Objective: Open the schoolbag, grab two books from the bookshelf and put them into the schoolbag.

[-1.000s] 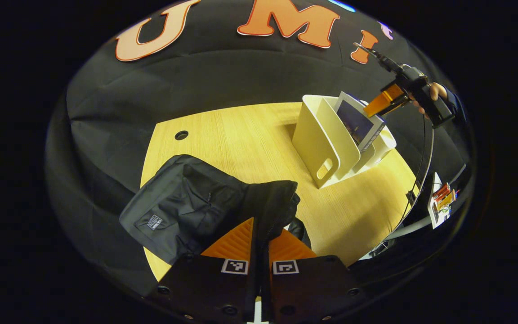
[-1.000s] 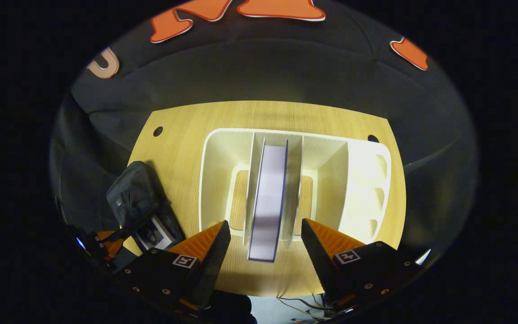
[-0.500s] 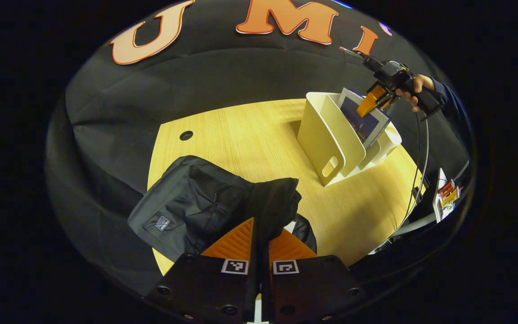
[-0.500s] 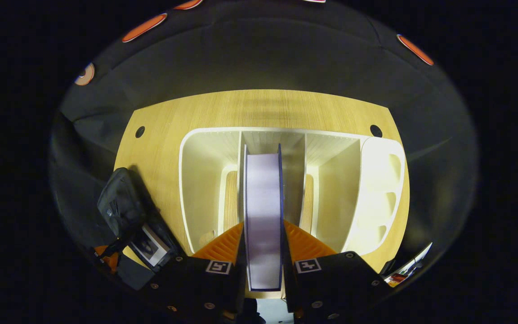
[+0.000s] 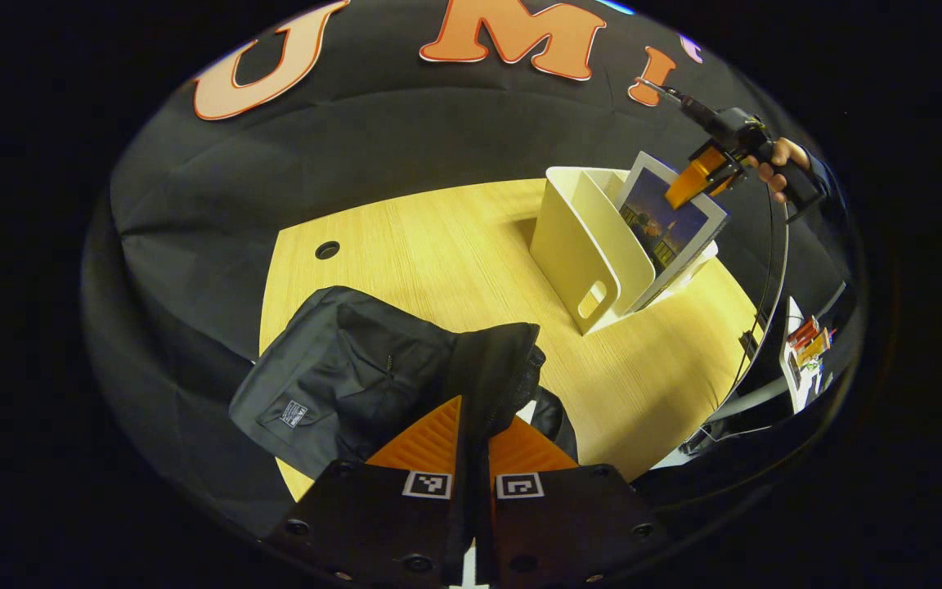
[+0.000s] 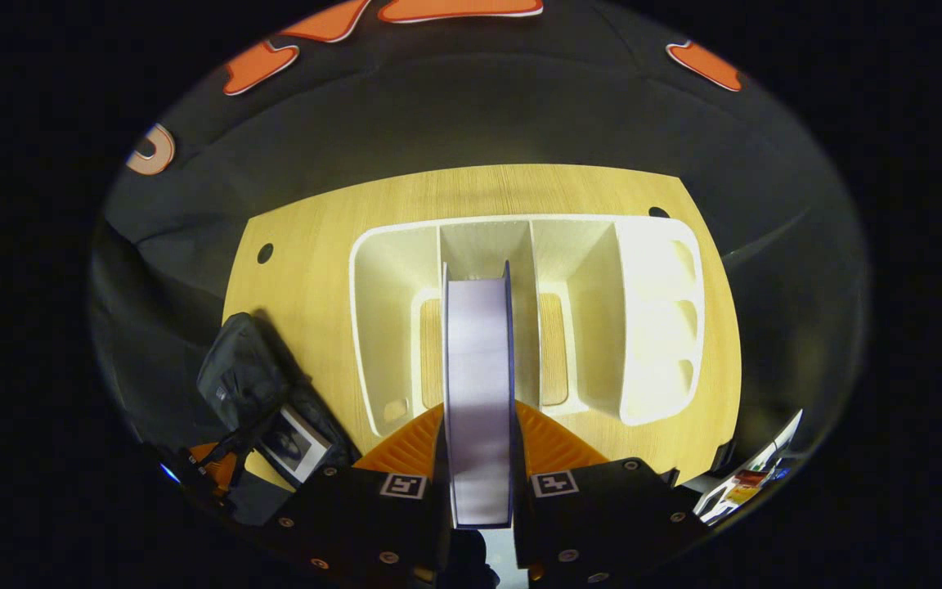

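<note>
In the left gripper view we see the black schoolbag at about 8 o'clock on the wooden table, its label patch turned toward us. The left gripper is at 6 o'clock, and its two fingers are pressed together on a raised fold of the bag's fabric. At 2 o'clock stands the cream bookshelf, and the book rises out of it, tilted, so that its dark picture cover is visible. The right gripper pinches the upper edge of the book. Behind it, a hand holds the handle, which slopes down toward 3 o'clock.

The right gripper view looks down from above. At 8 o'clock the schoolbag lies open, and a book with a grey picture is inside its mouth. In the centre we see the bookshelf with its dividers and empty compartments. The book shows us its pale page edge, and the right gripper at 6 o'clock clamps it from both sides.
</note>
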Demonstrator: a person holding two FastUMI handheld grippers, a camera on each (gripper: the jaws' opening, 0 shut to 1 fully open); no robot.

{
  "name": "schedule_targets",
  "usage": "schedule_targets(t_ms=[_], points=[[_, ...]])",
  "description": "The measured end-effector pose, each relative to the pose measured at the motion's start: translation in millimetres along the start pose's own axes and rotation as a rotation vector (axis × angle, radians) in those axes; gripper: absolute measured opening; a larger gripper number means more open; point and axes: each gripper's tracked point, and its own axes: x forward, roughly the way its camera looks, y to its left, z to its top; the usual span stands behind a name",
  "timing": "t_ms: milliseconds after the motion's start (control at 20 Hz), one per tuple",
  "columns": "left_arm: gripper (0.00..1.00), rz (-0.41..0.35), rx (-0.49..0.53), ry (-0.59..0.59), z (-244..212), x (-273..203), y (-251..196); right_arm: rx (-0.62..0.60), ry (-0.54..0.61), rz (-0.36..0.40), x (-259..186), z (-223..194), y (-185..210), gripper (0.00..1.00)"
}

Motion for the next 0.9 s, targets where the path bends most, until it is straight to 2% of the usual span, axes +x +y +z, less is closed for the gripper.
schedule_targets(t_ms=[500, 700, 900], points=[[0.06, -0.104, 0.102, -0.004, 8, -2, -4, 0.169, -0.061, -0.019, -75, -99, 5, 0.32], [0.06, -0.145, 0.144, -0.008, 10, -3, -5, 0.246, -0.061, -0.038, -89, -140, 7, 0.32], [0.06, -0.182, 0.174, -0.009, 17, -6, -6, 0.325, -0.068, -0.017, -96, -174, 23, 0.32]])
